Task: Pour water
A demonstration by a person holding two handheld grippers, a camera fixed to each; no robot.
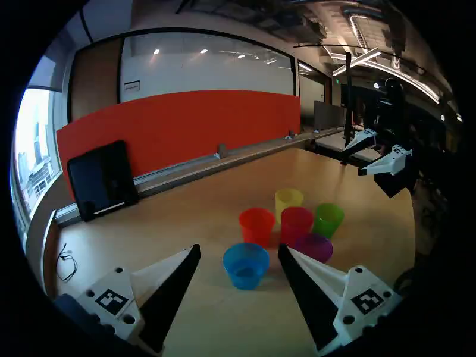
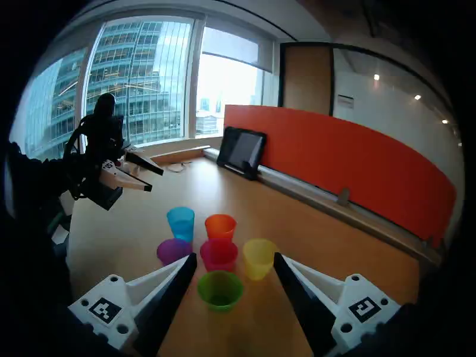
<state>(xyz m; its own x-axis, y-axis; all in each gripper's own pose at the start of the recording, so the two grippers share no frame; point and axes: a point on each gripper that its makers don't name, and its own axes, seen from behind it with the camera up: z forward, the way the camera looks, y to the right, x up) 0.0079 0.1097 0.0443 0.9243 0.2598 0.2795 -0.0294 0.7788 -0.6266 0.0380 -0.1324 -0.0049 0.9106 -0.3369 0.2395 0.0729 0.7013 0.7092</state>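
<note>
Jaws on both grippers stand open and hold nothing. From the left gripper [image 1: 238,249], the blue cup [image 1: 245,266] sits between the two fingers with a gap on either side. Behind it, toward the middle of the tabletop [image 1: 208,190], five more cups cluster close together: the orange cup [image 1: 256,226], the pink cup [image 1: 296,225], the purple cup [image 1: 314,246], the yellow cup [image 1: 289,202] and the green cup [image 1: 328,219]. The right gripper [image 2: 234,257] faces the same group from the opposite side, with the green cup nearest between its fingers. I cannot tell whether any cup holds water. Along the tabletop's far edge, a dark tablet [image 1: 101,178] leans against the orange partition [image 1: 178,128].
</note>
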